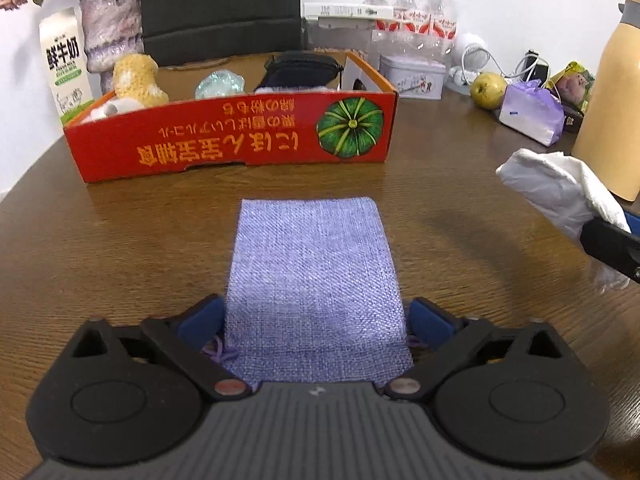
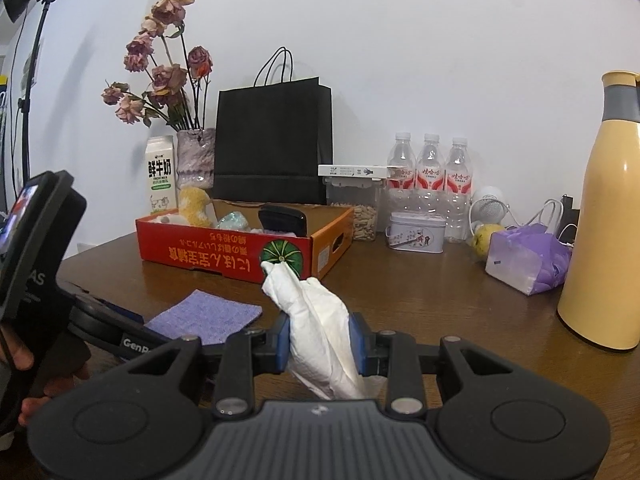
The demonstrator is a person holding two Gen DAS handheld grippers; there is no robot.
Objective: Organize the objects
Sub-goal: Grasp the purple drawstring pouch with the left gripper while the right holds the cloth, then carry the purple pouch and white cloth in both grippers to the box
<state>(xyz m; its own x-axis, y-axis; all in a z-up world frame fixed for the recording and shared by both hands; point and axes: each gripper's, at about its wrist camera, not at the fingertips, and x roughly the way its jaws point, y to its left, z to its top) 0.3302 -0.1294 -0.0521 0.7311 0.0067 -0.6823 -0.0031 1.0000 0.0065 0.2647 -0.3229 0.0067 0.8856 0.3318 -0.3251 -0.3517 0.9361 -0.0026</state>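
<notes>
A flat lilac woven pouch [image 1: 312,264] lies on the brown wooden table [image 1: 120,248]. My left gripper [image 1: 316,316] straddles the pouch's near end, its blue pads beside both edges; the cloth is not pinched, so it stands open. My right gripper [image 2: 322,340] is shut on a crumpled white tissue [image 2: 316,312] and holds it above the table, to the right of the pouch [image 2: 204,314]. The left wrist view shows that tissue [image 1: 560,188] at the right edge. Behind stands a red cardboard box [image 1: 240,148] holding a plush toy [image 1: 136,80], a dark case [image 1: 300,70] and other items.
Along the wall stand a milk carton [image 2: 161,174], a vase of dried roses [image 2: 196,156], a black paper bag [image 2: 274,144], water bottles [image 2: 430,168], a tin [image 2: 416,234], a pear [image 1: 488,88] and a purple bag [image 2: 528,258]. A tall yellow flask [image 2: 608,216] stands at the right.
</notes>
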